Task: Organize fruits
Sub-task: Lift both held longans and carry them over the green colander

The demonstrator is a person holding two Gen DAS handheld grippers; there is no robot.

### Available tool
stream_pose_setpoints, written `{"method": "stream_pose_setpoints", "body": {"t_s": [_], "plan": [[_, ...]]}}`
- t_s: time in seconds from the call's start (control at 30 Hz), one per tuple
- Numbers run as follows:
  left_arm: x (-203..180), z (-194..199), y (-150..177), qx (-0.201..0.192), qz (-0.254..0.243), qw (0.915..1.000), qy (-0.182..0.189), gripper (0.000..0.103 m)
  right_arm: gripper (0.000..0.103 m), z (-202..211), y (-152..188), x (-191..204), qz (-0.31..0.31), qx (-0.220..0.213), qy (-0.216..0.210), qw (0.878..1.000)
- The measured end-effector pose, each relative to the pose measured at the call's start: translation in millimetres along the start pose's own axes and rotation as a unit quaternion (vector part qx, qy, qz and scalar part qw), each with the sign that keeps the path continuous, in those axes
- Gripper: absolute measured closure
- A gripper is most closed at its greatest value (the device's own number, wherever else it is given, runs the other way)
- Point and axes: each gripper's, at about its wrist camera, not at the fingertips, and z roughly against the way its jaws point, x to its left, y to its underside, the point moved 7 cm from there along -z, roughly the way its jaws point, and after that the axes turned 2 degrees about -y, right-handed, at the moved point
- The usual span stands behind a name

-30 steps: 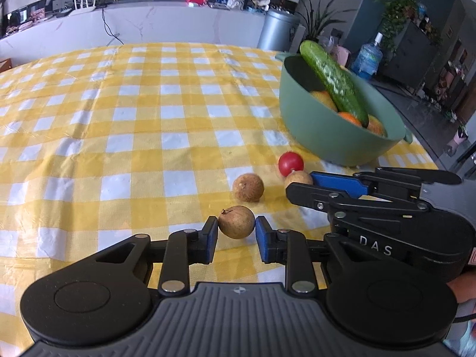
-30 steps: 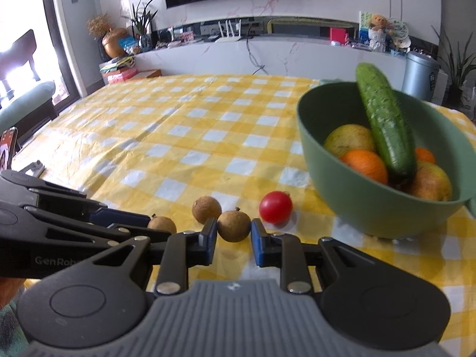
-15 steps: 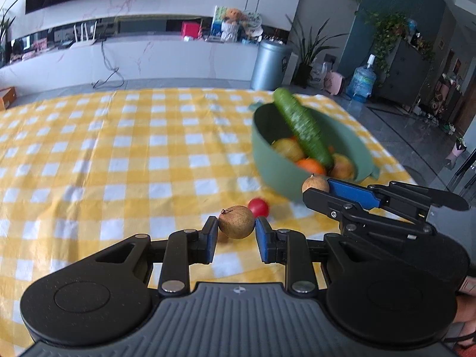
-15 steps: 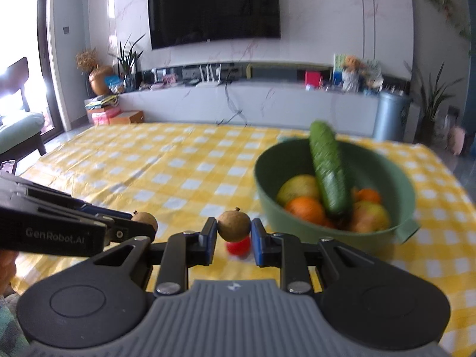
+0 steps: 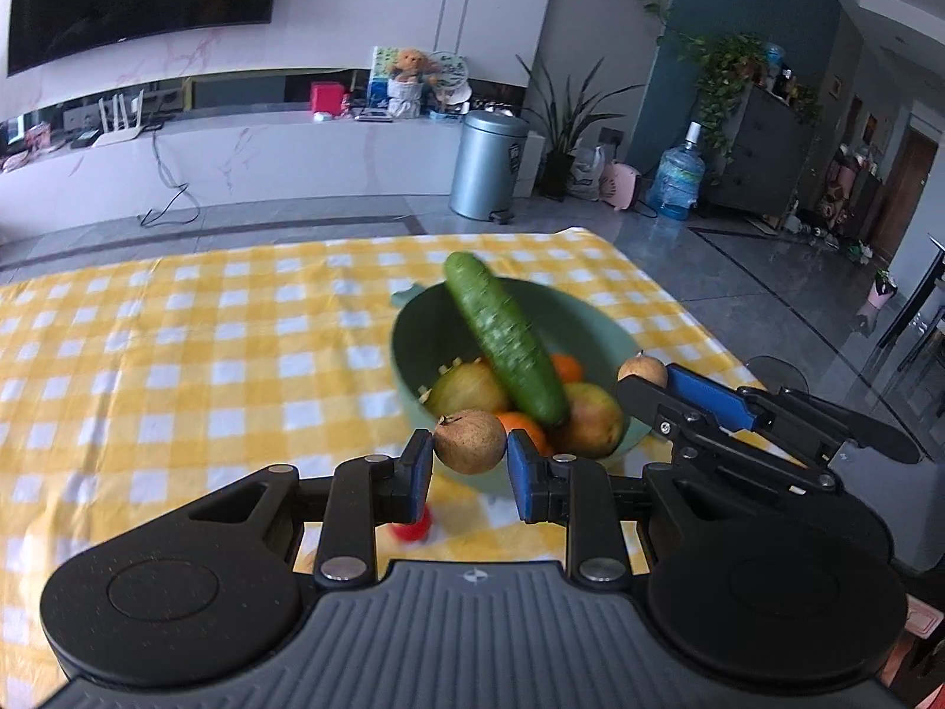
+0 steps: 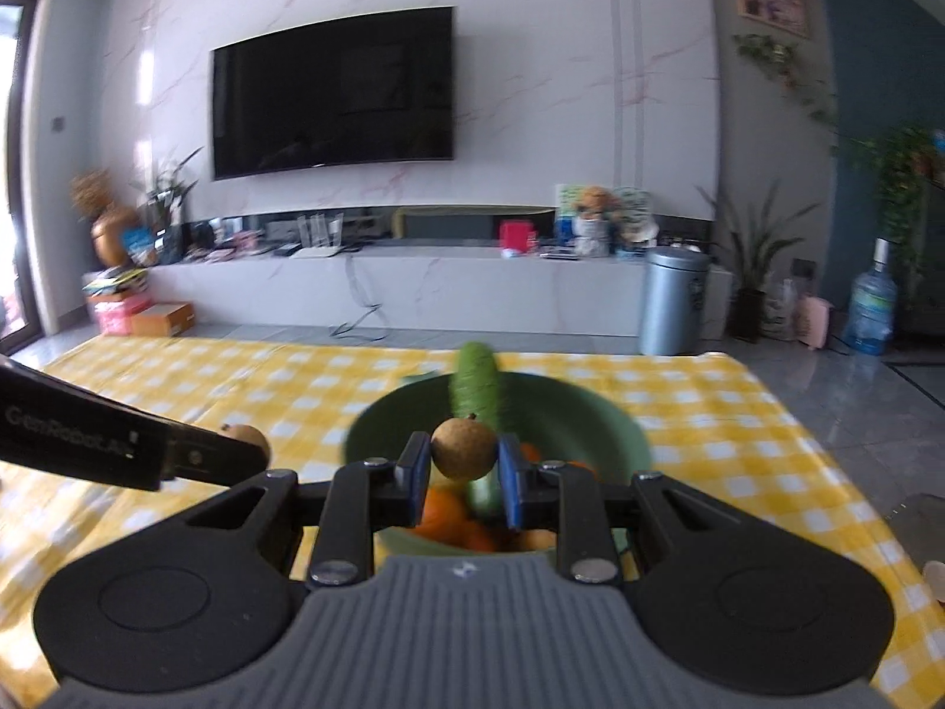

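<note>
My left gripper (image 5: 471,456) is shut on a small brown round fruit (image 5: 471,442), held in the air just before the near rim of the green bowl (image 5: 413,331). My right gripper (image 6: 462,459) is shut on a second brown round fruit (image 6: 462,448), held above the bowl (image 6: 366,431). The bowl holds a long cucumber (image 5: 502,337), oranges and yellowish fruits. The right gripper with its fruit (image 5: 642,367) shows at the bowl's right rim in the left wrist view. A red cherry tomato (image 5: 411,529) lies on the cloth below my left fingers.
The yellow-and-white checked tablecloth (image 5: 177,366) covers the table; its far edge and right edge (image 5: 679,307) are close to the bowl. Beyond are a grey bin (image 5: 490,165), a water jug and a white TV counter.
Both grippers have risen off the table with their fruits and moved forward to the bowl. The tomato now lies below and behind my left fingers.
</note>
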Motion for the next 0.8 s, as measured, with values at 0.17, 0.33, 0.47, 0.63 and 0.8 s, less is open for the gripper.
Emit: {"method": "stream_pose_setpoints", "body": {"t_s": [0.17,0.33,0.47,0.63,0.8], "plan": [[-14,-18,-8,0.004,-0.01,0.9999,0.007,0.073,0.082,-8,-1,-17,-0.021,0.002,0.021,1.0],[-19,-36,-11,0.015,-0.013,0.9998,0.001,0.073,0.082,-15,0,-28,-0.026,0.004,0.043,0.999],[-19,-48,-10,0.022,-0.02,0.9995,-0.006,0.073,0.082,-25,4,-34,-0.024,0.02,0.059,0.998],[-23,-60,-9,0.033,-0.029,0.999,-0.006,0.073,0.082,-34,8,-34,-0.02,0.035,0.063,0.997],[-24,-71,-7,0.044,-0.036,0.9984,-0.007,0.073,0.082,-43,11,-35,-0.019,0.053,0.068,0.996]]}}
